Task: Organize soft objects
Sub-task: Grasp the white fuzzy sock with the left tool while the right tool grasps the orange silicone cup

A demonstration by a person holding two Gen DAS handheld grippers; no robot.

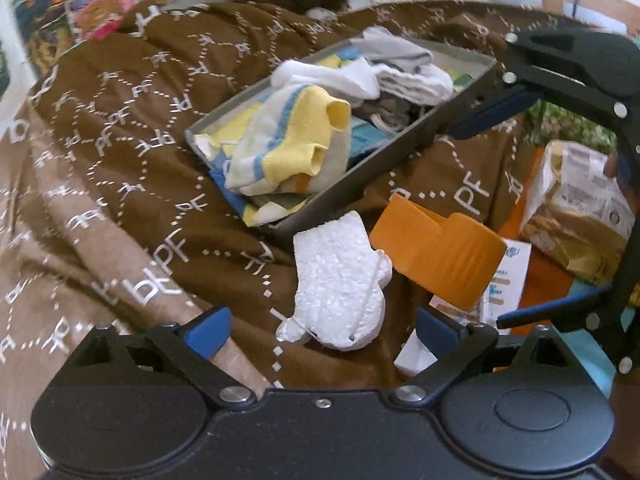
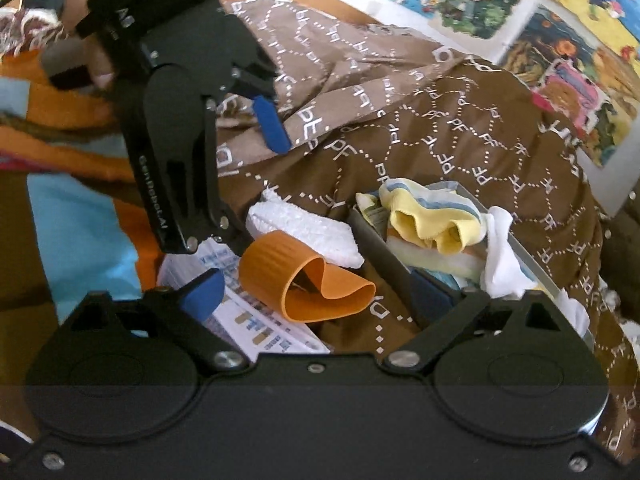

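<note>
The left tongs (image 1: 320, 320) stand with jaws wide apart and nothing between them. Directly ahead at 12 o'clock in the left wrist view lies the white, coarse-textured foam-like pad (image 1: 338, 284), flat on the brown blanket printed with white letters (image 1: 120, 152). The spread jaws straddle the pad's near end, which suggests a grasp is being lined up; contact is not visible.

The right tongs (image 2: 316, 296) are also spread and empty. At 12 o'clock in the right wrist view sits the orange ribbed rubbery sheet curled into a loop (image 2: 308, 284), resting partly on a white printed leaflet (image 2: 256, 320) and touching the white pad (image 2: 304, 228) behind it.

At 1 o'clock from the right tongs, and 12 o'clock beyond the pad in the left view, stands the grey rectangular tray (image 1: 384, 168). It holds the yellow, white and blue knitted cloth (image 1: 288, 140) and white socks (image 1: 360, 76), so it appears to serve as the collecting container. The pad and the orange sheet (image 1: 436, 256) remain outside it, just beside its near wall.

Both devices point downward toward the bed. A hand (image 2: 84, 12) grips the left device at 10 o'clock in the right view.
</note>
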